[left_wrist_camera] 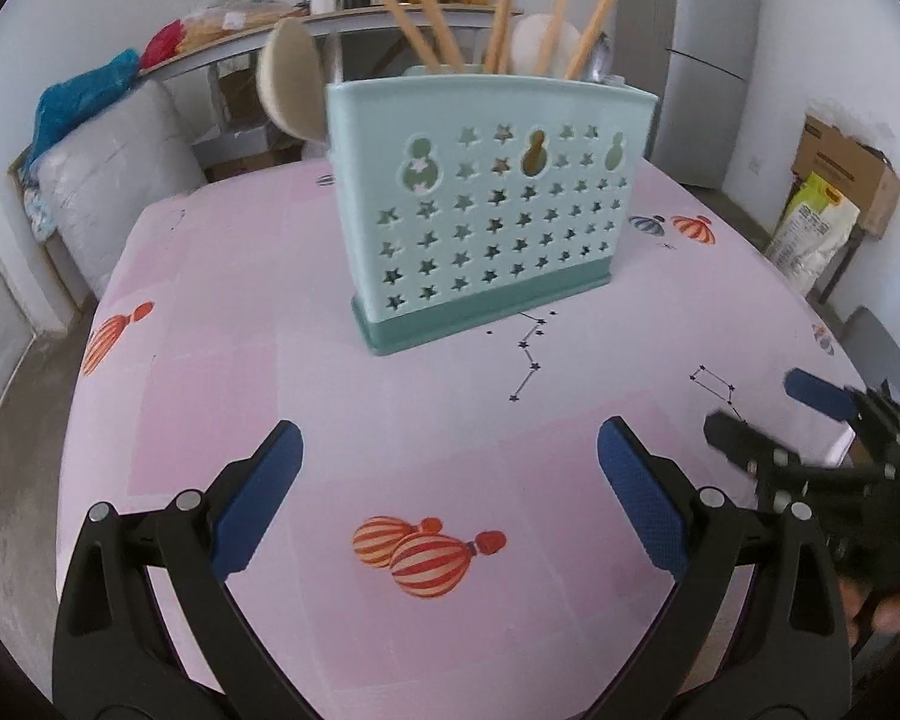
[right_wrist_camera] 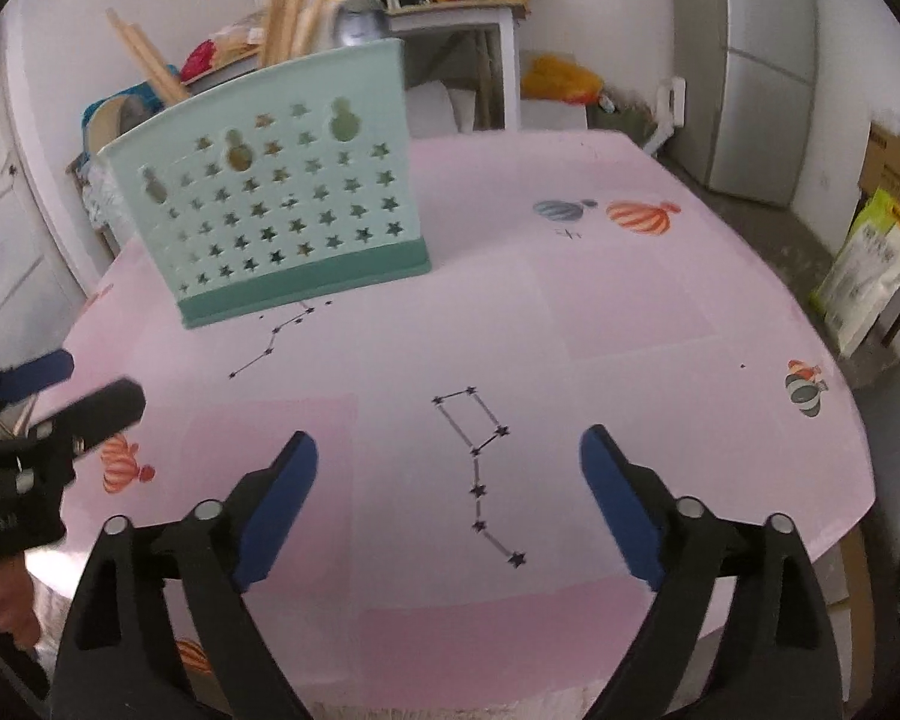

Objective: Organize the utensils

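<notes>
Pink cloth printed with striped balloons and star constellations point(right_wrist_camera: 480, 474) covered the round table point(left_wrist_camera: 222, 324) where you worked. Behind it stood a grey refrigerator point(left_wrist_camera: 714, 54), a cluttered shelf point(right_wrist_camera: 462, 6) and a cardboard box point(left_wrist_camera: 840, 174) with a yellow-green printed bag point(left_wrist_camera: 810, 228); the writing on them was too small to read.

The mint-green plastic utensil holder with star-shaped holes point(left_wrist_camera: 498, 210) stood upright on the table, toward its far side. Wooden chopsticks point(left_wrist_camera: 426, 6), a pale wooden spoon point(left_wrist_camera: 291, 78) and a metal spoon point(right_wrist_camera: 360, 24) already stood inside it.

Your left gripper point(left_wrist_camera: 450, 498) pointed downward at the cloth, in front of the holder, with its blue-padded jaws spread wide and nothing between them. Your right gripper point(right_wrist_camera: 450, 498) was just beside it, tilted down in the same way. Its jaws were also spread wide over the constellation print and they held nothing.
</notes>
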`<action>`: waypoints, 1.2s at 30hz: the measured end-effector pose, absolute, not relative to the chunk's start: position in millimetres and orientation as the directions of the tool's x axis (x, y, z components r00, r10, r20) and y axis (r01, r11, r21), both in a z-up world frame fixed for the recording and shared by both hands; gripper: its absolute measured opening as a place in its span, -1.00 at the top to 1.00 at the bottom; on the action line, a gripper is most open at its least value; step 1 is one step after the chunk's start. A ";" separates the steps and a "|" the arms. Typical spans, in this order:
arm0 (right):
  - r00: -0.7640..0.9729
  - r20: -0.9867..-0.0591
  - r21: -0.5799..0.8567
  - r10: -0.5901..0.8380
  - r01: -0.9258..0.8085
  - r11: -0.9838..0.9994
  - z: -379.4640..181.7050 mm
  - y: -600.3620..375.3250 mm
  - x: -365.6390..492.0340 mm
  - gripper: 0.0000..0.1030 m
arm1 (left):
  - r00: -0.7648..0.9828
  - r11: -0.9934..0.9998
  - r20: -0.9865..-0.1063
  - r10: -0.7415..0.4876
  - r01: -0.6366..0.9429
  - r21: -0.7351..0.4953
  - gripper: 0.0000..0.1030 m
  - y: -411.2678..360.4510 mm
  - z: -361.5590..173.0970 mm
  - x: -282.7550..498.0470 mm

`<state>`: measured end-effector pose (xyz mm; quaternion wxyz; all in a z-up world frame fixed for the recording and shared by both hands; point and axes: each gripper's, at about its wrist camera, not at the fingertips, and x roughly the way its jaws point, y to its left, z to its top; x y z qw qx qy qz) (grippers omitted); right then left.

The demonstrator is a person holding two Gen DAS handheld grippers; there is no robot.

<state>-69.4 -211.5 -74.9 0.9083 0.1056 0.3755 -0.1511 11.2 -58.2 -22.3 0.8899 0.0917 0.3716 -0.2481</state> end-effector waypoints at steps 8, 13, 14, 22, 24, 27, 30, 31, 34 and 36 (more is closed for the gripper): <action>0.693 -0.677 -0.013 -0.247 0.324 0.946 -67.2 -188.6 -70.9 -0.87 | 0.691 0.897 -0.651 -0.315 0.441 0.033 -0.84 -52.3 -0.3 9.3; 0.700 -0.676 0.010 -0.230 0.321 0.947 -63.3 -186.1 -70.4 -0.87 | 0.708 0.912 -0.638 -0.303 0.409 0.022 -0.84 -49.6 10.7 9.8; 0.703 -0.677 0.021 -0.220 0.317 0.948 -62.1 -184.0 -72.6 -0.87 | 0.711 0.914 -0.637 -0.299 0.404 0.022 -0.84 -48.9 12.5 9.7; 0.701 -0.658 -0.016 -0.275 0.353 0.936 -52.5 -179.3 -77.0 -0.87 | 0.735 0.928 -0.630 -0.250 0.368 0.061 -0.84 -48.4 18.0 11.4; 0.701 -0.649 -0.040 -0.296 0.357 0.933 -49.7 -177.3 -77.4 -0.87 | 0.742 0.932 -0.625 -0.244 0.357 0.060 -0.84 -46.5 20.1 11.6; 0.698 -0.629 -0.083 -0.343 0.379 0.922 -43.5 -176.7 -78.7 -0.87 | 0.762 0.942 -0.614 -0.205 0.323 0.087 -0.84 -46.1 23.0 12.3; 0.692 -0.588 -0.149 -0.418 0.415 0.897 -35.9 -176.3 -80.6 -0.87 | 0.768 0.944 -0.610 -0.195 0.315 0.096 -0.84 -45.5 24.2 12.4; 0.693 -0.580 -0.158 -0.428 0.419 0.894 -33.7 -176.2 -81.4 -0.87 | 0.767 0.945 -0.612 -0.193 0.314 0.095 -0.84 -44.9 24.5 12.4; 0.704 -0.557 -0.162 -0.442 0.429 0.888 -23.6 -181.0 -81.5 -0.87 | 0.771 0.950 -0.612 -0.176 0.295 0.100 -0.84 -44.7 27.8 13.4; 0.714 -0.550 -0.148 -0.434 0.428 0.892 -17.6 -186.0 -81.7 -0.87 | 0.779 0.956 -0.606 -0.158 0.274 0.103 -0.84 -46.0 31.4 14.3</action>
